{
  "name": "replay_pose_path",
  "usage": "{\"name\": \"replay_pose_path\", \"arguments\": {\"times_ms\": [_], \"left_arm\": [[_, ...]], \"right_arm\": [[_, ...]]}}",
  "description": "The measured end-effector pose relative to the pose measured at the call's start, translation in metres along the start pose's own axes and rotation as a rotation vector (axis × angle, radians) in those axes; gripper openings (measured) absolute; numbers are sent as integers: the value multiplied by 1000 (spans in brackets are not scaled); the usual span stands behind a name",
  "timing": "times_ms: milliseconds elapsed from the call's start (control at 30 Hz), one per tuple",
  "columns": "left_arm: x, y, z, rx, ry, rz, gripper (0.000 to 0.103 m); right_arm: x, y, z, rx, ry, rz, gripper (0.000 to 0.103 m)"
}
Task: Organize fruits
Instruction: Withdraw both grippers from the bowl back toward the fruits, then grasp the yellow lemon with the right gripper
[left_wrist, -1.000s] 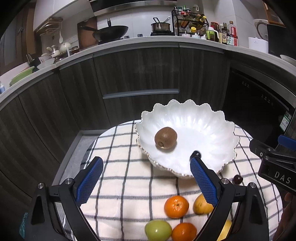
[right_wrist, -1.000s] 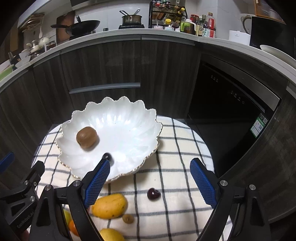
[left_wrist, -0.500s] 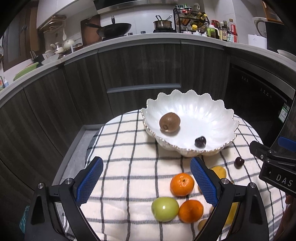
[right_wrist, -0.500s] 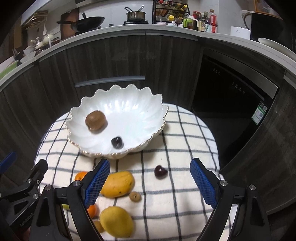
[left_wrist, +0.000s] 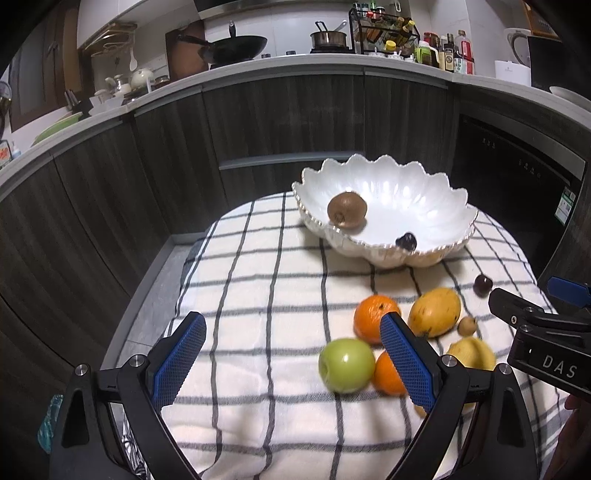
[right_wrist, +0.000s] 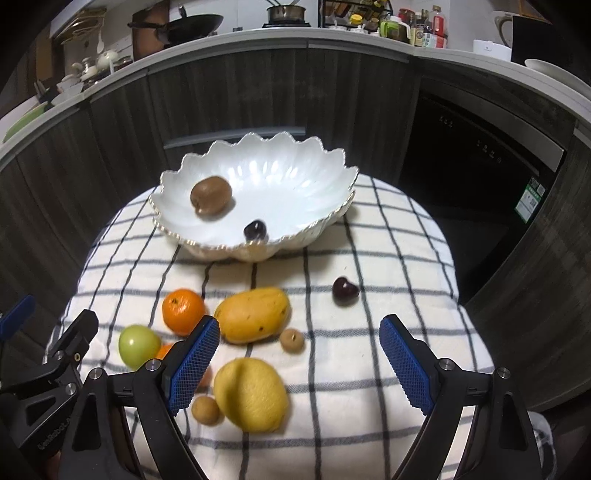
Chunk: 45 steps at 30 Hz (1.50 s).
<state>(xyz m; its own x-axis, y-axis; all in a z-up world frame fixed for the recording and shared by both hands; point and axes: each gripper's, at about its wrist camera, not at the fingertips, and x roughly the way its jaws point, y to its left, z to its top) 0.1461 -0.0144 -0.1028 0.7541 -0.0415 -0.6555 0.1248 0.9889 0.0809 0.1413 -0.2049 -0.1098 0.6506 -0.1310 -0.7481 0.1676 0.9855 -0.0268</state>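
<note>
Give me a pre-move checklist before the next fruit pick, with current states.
1. Right gripper open and empty: ok.
2. Left gripper open and empty: ok.
3. Bowl has room: ok, only a kiwi and one cherry inside.
4. Fruit on the cloth reachable: ok; mango, lemon and loose cherry lie in the open.
5. Grippers clear of each other: cannot tell; they sit close side by side.
6. Green apple free to grasp: not ok, an orange sits against it.
</note>
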Motion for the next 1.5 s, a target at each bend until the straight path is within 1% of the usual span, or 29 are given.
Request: {"name": "replay_pose_path", "arguments": {"times_ms": [333,667,833,933,1000,1133,1167,1200,1400,1500], "left_arm": [[6,10,-25,-4,26,20,96],[14,18,-39,-24,44,27,96],[20,21,-42,-33,54,29,96],[21,21,-43,-33,56,31,96],[22,21,-43,-32,57,32,96],[22,21,-43,-28,58,32,96],[23,21,-43,-28,59,30,96],[23,20,-43,-28,60,29,96],[25,16,-43,-17,67,24,96],[22,12,-43,-11,64,14,96]], "right_arm": [[14,15,-26,-46,42,0,89],[32,25,-37,-70,77,-4,89],[42,28,-41,-62,100,6,88],[49,28,-44,-50,119,18,85],[55,28,-46,-43,136,26,77],[62,28,-51,-33,160,49,67],[62,28,-51,-34,158,57,63],[61,29,-52,-37,158,66,56],[58,28,-52,-34,148,78,56],[51,24,-49,-28,129,74,56]]}}
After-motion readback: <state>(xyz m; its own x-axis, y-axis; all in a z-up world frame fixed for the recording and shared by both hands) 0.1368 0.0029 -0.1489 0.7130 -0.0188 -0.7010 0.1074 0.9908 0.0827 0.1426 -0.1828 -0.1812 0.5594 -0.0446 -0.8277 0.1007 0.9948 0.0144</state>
